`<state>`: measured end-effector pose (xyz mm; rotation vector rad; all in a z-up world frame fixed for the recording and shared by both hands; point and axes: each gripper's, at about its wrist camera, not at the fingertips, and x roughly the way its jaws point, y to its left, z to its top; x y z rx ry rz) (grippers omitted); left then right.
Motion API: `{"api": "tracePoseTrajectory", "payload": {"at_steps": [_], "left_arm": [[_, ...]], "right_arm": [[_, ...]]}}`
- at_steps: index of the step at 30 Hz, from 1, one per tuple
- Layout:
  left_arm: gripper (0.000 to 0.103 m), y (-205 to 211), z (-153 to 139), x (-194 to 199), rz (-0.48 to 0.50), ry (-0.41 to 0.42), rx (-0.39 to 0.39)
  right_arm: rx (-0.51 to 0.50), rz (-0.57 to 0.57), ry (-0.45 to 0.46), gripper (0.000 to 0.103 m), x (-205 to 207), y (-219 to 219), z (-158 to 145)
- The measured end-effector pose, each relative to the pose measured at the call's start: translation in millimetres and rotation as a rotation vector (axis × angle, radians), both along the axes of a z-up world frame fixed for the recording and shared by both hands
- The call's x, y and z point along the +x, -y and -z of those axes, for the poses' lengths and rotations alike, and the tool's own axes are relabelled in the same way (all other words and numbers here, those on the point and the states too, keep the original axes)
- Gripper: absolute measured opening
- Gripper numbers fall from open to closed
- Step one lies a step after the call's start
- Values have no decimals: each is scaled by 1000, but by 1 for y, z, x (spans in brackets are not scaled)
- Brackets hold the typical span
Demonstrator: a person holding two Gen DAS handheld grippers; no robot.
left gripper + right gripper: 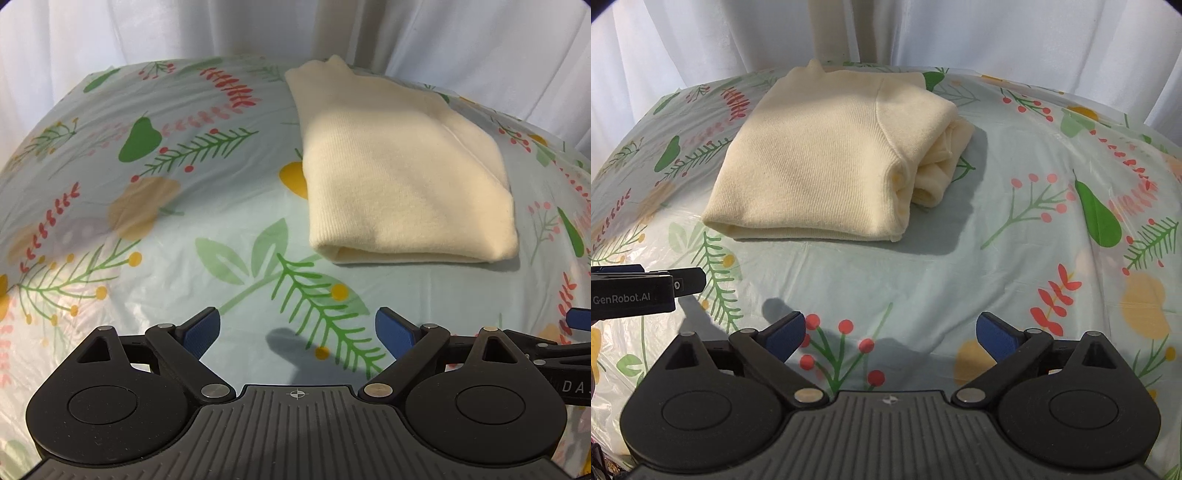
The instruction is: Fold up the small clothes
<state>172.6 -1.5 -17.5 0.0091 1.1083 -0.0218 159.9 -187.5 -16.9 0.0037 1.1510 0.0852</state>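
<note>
My left tool (297, 326) hangs released over the near edge of the table (147, 229), its blue pads spread with nothing between them; my right tool (890, 328) is just as slack and empty beside it, both held well short of the cloth. The cream knit sweater (820, 155) lies folded into a compact bundle toward the far edge of the table, apart from both tools; its rounded fold faces me and the tucked layers bunch at its right side. I judge the fold essentially finished, which is why I hold back with jaws wide; the loose right-hand layers (942, 162) might want a tidy. White curtains (701, 48) hang behind the table.
</note>
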Motion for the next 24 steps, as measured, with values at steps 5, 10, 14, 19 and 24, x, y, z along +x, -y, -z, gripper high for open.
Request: {"api": "tracePoseTrajectory", "payload": {"at_steps": [5,10,14,19,24], "left_arm": [[95,5,1,5,11,-24,43],[95,5,-1,8,10,-29,44],[95,5,-1,8,11,-32,45],[95,4,-2,8,14,-30,44],[95,4,-3,6,22,-28,44]], "right_arm": [[-8,35,-41,99,10,-5,-1],[-11,55,-17,99,14,-10,-11],[-17,45,-17,99,15,-15,-13],[-26,46,-14,99,15,-18,-16],[-35,48,-13,99,14,-18,-18]]}}
